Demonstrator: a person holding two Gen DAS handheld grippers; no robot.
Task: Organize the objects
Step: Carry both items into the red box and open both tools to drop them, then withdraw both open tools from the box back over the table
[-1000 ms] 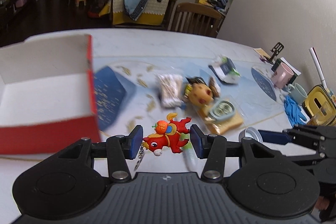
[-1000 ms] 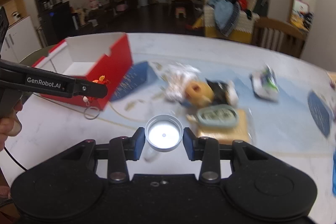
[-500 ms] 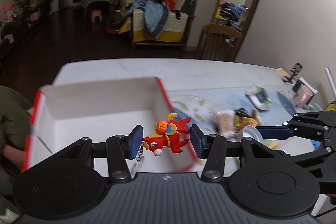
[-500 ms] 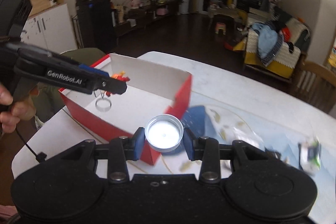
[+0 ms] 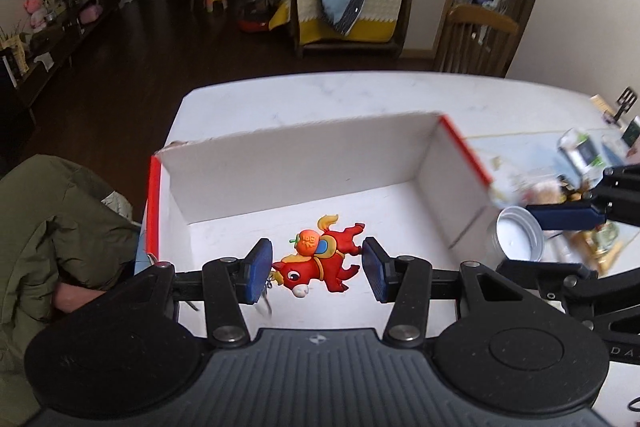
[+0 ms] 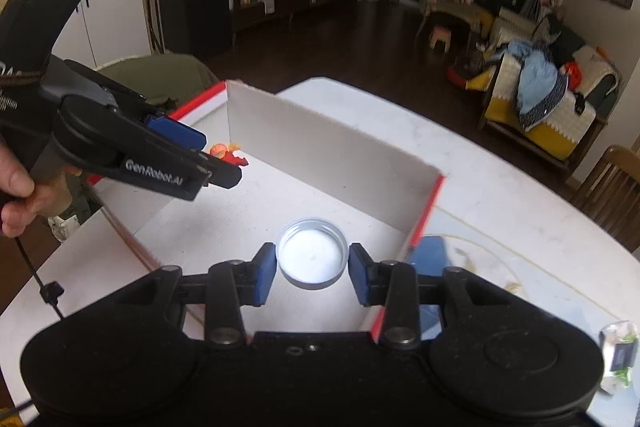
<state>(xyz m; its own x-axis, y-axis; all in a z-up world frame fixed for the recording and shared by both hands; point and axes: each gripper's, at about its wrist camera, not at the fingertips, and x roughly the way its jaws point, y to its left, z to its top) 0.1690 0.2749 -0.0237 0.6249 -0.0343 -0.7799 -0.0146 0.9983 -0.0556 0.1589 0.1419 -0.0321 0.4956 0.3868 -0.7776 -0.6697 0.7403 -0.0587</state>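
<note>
In our left tongs (image 5: 317, 267) we hold a red toy horse (image 5: 320, 259) with an orange on its back – it is pinched by head and hind leg between the two blue pads (image 5: 258, 269), and a small metal ring hangs from it just below the left pad. Under the toy, straight ahead of these tongs, lies the white floor of an open box (image 5: 304, 163) with red outer walls; the toy hangs above that floor and does not touch it. The box's far wall stands upright beyond the toy, and its right wall rises just right of the right pad.

In our right tongs (image 6: 312, 267) we grip a round silver lid (image 6: 313, 253), hollow side up, clamped at its rim between the pads. It too hangs over the box floor, near the corner where the far wall meets the red-edged right wall (image 6: 426, 215). From the right tongs we see the left tongs up and to the left, the toy horse peeking out past their tips, and a hand (image 6: 16, 195) around their handle.

The box sits on a white table (image 6: 500, 187). Right of the right tongs, on the table, lies a blue card against the box – further right, a clear packet (image 6: 618, 355) near the edge. Left of the left tongs hangs an olive green jacket (image 5: 52, 227).
</note>
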